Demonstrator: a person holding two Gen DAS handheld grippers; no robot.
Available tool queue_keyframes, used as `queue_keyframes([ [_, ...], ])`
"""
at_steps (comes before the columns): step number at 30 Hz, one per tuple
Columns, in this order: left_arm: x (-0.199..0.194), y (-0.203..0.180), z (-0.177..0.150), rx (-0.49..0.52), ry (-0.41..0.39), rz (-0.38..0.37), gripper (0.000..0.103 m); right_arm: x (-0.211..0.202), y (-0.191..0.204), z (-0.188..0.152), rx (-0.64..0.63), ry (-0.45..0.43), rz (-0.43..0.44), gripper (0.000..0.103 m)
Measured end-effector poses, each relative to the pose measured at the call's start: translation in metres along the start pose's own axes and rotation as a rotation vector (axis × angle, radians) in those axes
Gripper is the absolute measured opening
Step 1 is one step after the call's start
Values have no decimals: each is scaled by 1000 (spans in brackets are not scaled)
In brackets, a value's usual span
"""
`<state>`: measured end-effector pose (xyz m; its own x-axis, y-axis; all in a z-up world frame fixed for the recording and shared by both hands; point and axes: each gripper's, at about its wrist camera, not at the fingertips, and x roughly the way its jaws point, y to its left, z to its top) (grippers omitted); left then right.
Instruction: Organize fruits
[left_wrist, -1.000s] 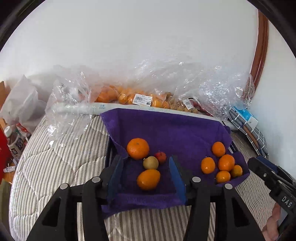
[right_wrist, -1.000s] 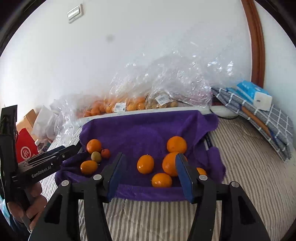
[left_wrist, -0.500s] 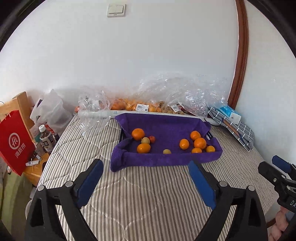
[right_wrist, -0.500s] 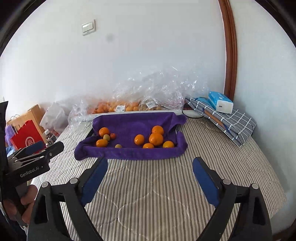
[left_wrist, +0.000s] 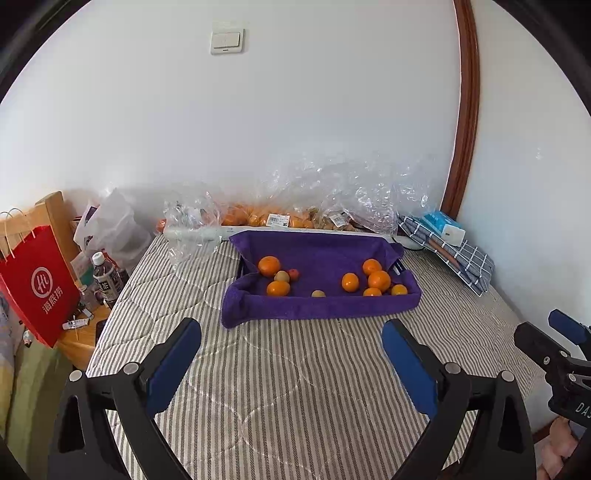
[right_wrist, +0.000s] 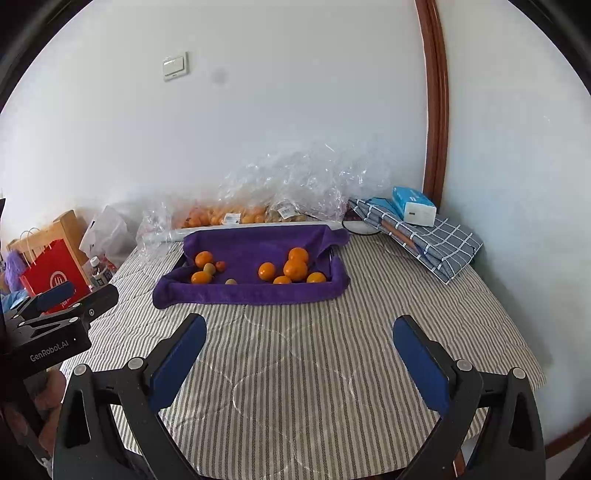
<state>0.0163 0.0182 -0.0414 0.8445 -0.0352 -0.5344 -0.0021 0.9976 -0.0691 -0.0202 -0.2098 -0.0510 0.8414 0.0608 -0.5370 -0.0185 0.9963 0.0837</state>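
Note:
A tray lined with a purple towel (left_wrist: 317, 310) (right_wrist: 251, 291) lies on the striped bed near the wall. At its left end are two oranges (left_wrist: 269, 266), a yellowish fruit (left_wrist: 281, 276) and a small red fruit (left_wrist: 293, 274). At its right end lie several oranges (left_wrist: 379, 280) (right_wrist: 295, 269). One small yellowish fruit (left_wrist: 318, 294) (right_wrist: 231, 281) sits alone near the front middle. My left gripper (left_wrist: 291, 360) and right gripper (right_wrist: 299, 354) are wide open and empty, held back over the mattress, well short of the tray.
Clear plastic bags of oranges (left_wrist: 258, 218) line the wall behind the tray. A folded checked cloth with a blue tissue pack (right_wrist: 413, 205) lies at the right. A red paper bag (left_wrist: 37, 284) and bottles (left_wrist: 105, 280) stand on a nightstand at the left.
Both grippers have pulled far back from the tray and opened wide. A small yellowish fruit now lies alone at the tray's front middle.

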Motion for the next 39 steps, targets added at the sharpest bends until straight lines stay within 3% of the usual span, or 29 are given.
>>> queue_keyframes([
  [39,-10,-4,8,7,1,4,99,-10,-17,3,62,-11,-2,100],
])
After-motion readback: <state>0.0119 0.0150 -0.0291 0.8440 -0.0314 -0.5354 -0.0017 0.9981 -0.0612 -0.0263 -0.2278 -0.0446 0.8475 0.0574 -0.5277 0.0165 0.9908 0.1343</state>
